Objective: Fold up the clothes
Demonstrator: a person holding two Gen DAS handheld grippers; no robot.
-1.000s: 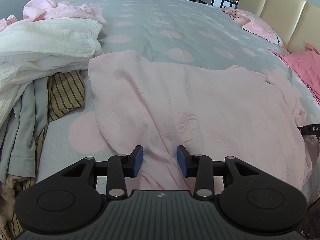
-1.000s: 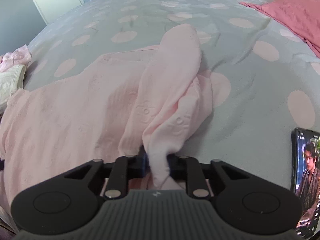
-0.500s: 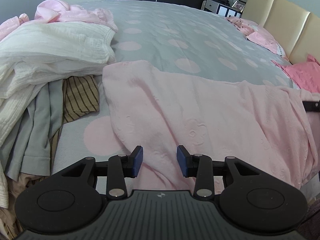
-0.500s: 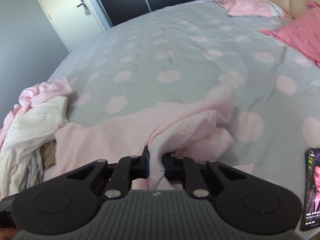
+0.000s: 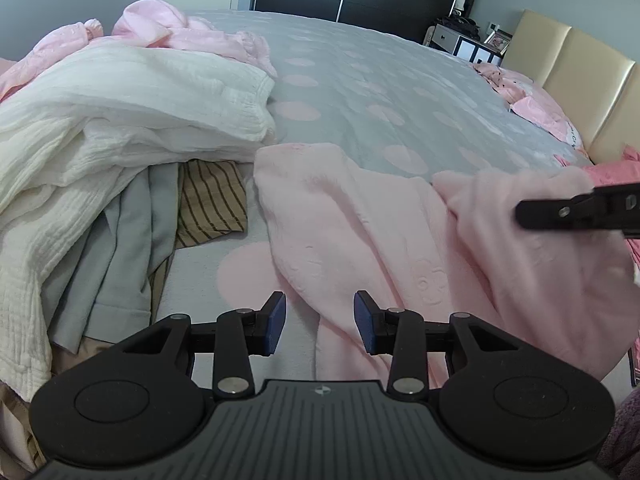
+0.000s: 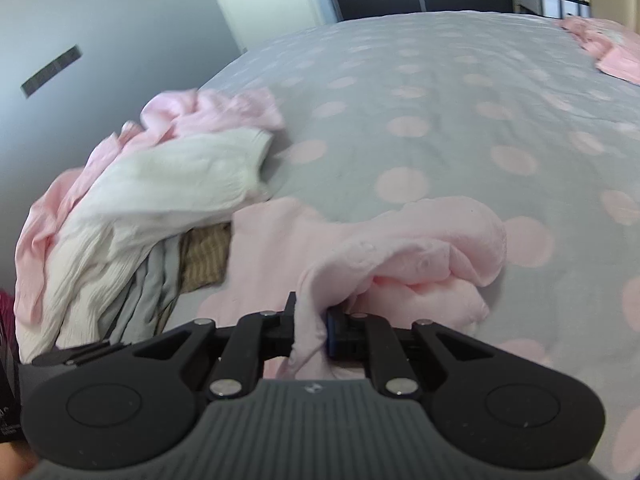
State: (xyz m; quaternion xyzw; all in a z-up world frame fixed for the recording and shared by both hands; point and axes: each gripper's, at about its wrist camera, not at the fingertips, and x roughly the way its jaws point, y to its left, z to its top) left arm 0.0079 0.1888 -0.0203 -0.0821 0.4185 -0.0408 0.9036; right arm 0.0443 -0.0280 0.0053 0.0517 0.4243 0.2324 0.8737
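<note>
Spread across the near part of a grey bed cover with pale pink dots (image 5: 360, 80): a pale pink garment of soft embossed fabric (image 5: 360, 220), lying mostly flat, with its right side lifted and bunched. Clamped on a fold of that bunched side: the right gripper (image 6: 311, 326), closed tight, cloth squeezed between both fingers and hanging a little below them. Seen from the left wrist as a black bar at the right edge, in front of the raised fabric. Open and holding nothing: the left gripper (image 5: 320, 322), its blue pads (image 5: 276, 320) apart, low over the near edge of the garment, one pad over the bed cover, the other over pink cloth. Just left of the garment, touching its edge: a heap of clothes with a white crinkled cotton piece (image 5: 120, 120) on top, a light grey garment (image 5: 120, 248) and a brown striped cloth (image 5: 212, 204) under it, more crumpled pink clothing (image 5: 180, 32) behind. Far right, by a beige padded headboard (image 5: 580, 76): other pink items, well apart.
</note>
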